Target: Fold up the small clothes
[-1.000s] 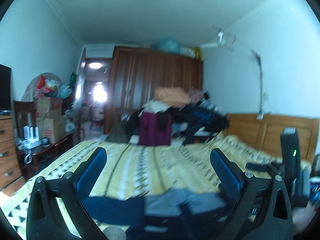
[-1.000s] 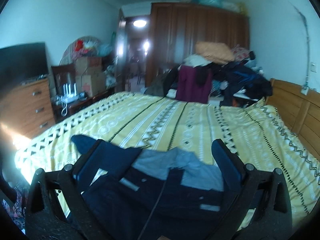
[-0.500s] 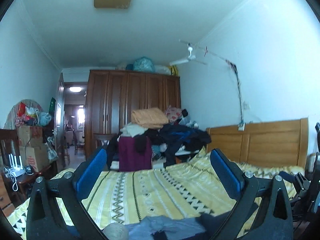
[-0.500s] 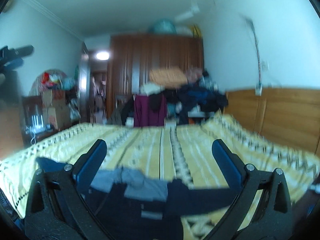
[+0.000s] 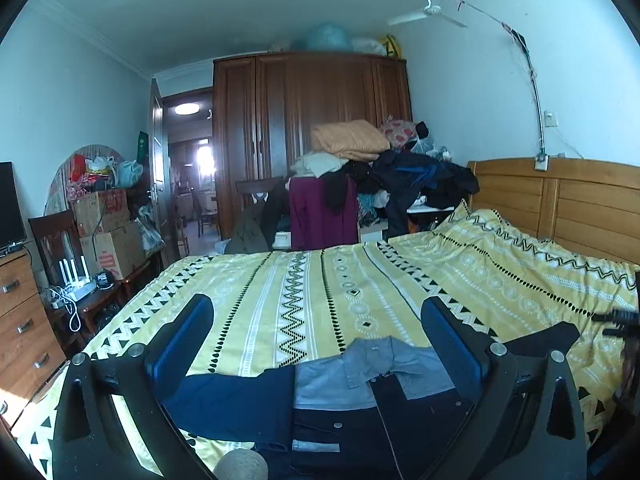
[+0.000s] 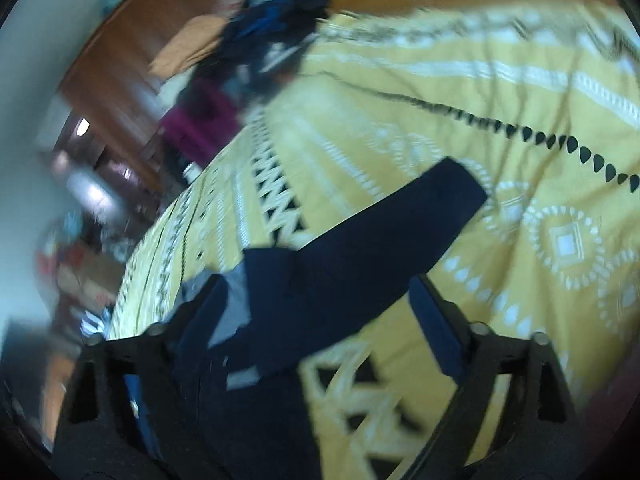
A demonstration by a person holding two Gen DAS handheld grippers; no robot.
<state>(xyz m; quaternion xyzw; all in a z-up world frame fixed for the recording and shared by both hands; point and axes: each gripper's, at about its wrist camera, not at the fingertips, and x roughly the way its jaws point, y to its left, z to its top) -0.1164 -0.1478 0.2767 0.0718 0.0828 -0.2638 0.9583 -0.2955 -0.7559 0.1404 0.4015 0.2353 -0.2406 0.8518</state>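
While the small dark-blue jacket (image 5: 344,412) lies flat on the yellow patterned bedcover (image 5: 320,292), at the lower centre of the left wrist view, both tools are released and hold nothing. The left tool (image 5: 316,344) hangs over the jacket with its two blue-padded fingers (image 5: 180,340) wide apart, one at the lower left and one at the lower right of the frame. Between them I see the grey collar (image 5: 372,364) of the jacket, and one sleeve (image 5: 228,404) lies spread toward the lower left.

In the right wrist view the picture is tilted and blurred. The right tool (image 6: 316,320) is also spread wide, above the jacket (image 6: 304,292). The other sleeve (image 6: 404,220) stretches toward the centre right of the frame, flat on the bedcover (image 6: 520,120). I cannot tell if the fingers touch the cloth.

At the upper centre of the left wrist view stands a brown wooden wardrobe (image 5: 312,128), with a pile of clothes (image 5: 380,172) in front of it. A wooden headboard (image 5: 560,200) is at the right, and cardboard boxes (image 5: 108,228) are at the left.
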